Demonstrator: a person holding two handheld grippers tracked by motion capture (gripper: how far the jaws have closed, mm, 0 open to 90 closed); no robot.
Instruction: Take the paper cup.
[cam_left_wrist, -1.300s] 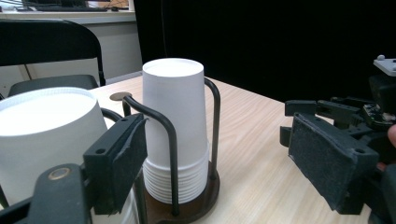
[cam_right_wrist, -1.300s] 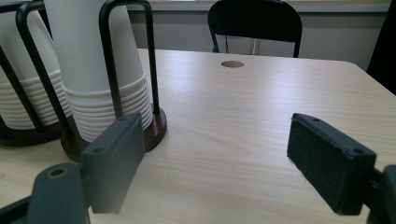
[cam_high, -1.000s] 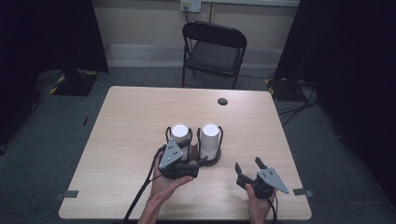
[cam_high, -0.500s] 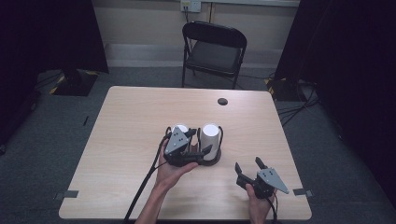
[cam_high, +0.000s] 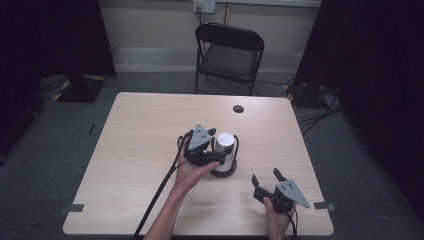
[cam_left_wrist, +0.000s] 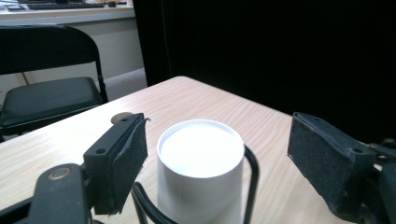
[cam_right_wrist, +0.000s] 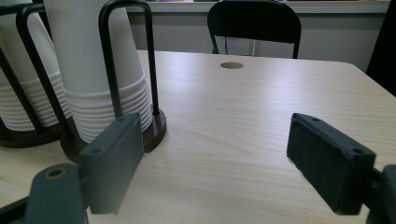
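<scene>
Two stacks of upturned white paper cups stand in a black wire holder on a round brown base (cam_high: 223, 173). The right stack (cam_high: 225, 145) shows beside my left gripper (cam_high: 218, 151), whose body covers the left stack. In the left gripper view the top cup (cam_left_wrist: 201, 154) sits low between the jaws of the left gripper (cam_left_wrist: 218, 123); both pads stand clear of it, and the jaws have just been opening. My right gripper (cam_high: 265, 176) rests near the table's front right, open with nothing in it. The right gripper view has the right gripper (cam_right_wrist: 215, 123) beside both stacks (cam_right_wrist: 93, 60) and the base (cam_right_wrist: 156, 130).
The light wooden table (cam_high: 140, 130) has a round cable hole (cam_high: 238, 108) near its far edge. A black folding chair (cam_high: 230, 50) stands behind the table. The left gripper's cable (cam_high: 160, 190) trails to the front edge. Dark curtains hang on both sides.
My left gripper moved away from the person and to the right, rising slightly, and now covers the left stack next to the right one. The right gripper stayed still.
</scene>
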